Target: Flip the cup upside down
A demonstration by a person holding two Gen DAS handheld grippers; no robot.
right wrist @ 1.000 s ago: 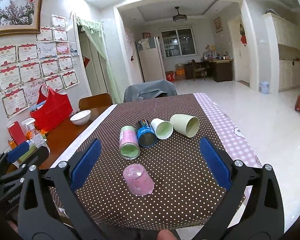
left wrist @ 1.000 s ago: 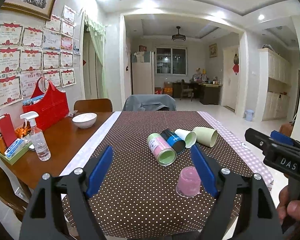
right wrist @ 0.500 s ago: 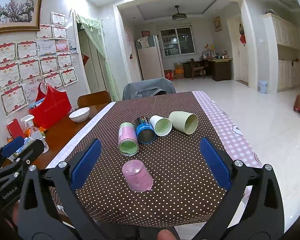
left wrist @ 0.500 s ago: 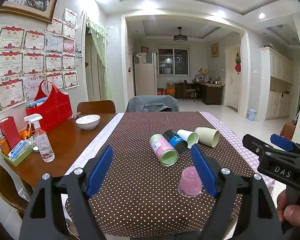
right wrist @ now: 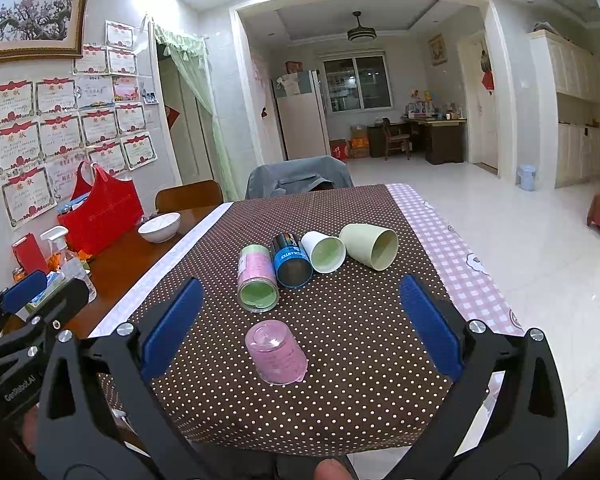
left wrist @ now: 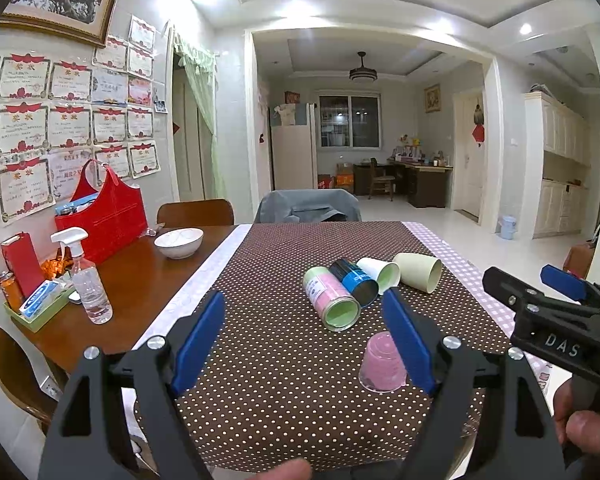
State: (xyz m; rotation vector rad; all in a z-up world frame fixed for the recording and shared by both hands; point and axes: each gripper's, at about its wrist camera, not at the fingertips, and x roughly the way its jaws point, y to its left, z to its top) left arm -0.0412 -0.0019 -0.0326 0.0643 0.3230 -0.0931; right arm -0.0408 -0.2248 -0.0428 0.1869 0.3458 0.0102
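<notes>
Left hand-held gripper [left wrist: 300,340] and right hand-held gripper [right wrist: 300,324] both hang over the near edge of the desk [right wrist: 380,380], jaws spread wide, nothing btwn the blue pads of either. Neither touches a cup.

Nearest thing: pink cup [right wrist: 276,352], standing mouth-down on the dotted brown cloth, base up, between the right gripper's fingers in that view but lower and apart from them. In the left view the same cup sits just beside/behind the left gripper's right pad, partly hidden by it. So this one looks already flipped, I'd judge.

Further back, a row of four lying on their sides, mouths toward the cameras, w/ sides touching or nearly so: pink-and-green cup [right wrist: 256,280], blue-black cup [right wrist: 290,260], white cup [right wrist: 324,256], pale green cup [right wrist: 370,246]. Beyond them the cloth runs to the far end of the desk.

Risks from here, as I see it:
- reaching over for the row, a lower finger could clip the pink cup and tip it, since it's right on the approach line
- row is packed tight; pushing a finger btwn two cups may roll the neighbours, poss. toward the right desk edge
- round cup on its side could squirt out if the pads close off-centre
- the two grippers are near each other, could bump if both go in at once
</notes>
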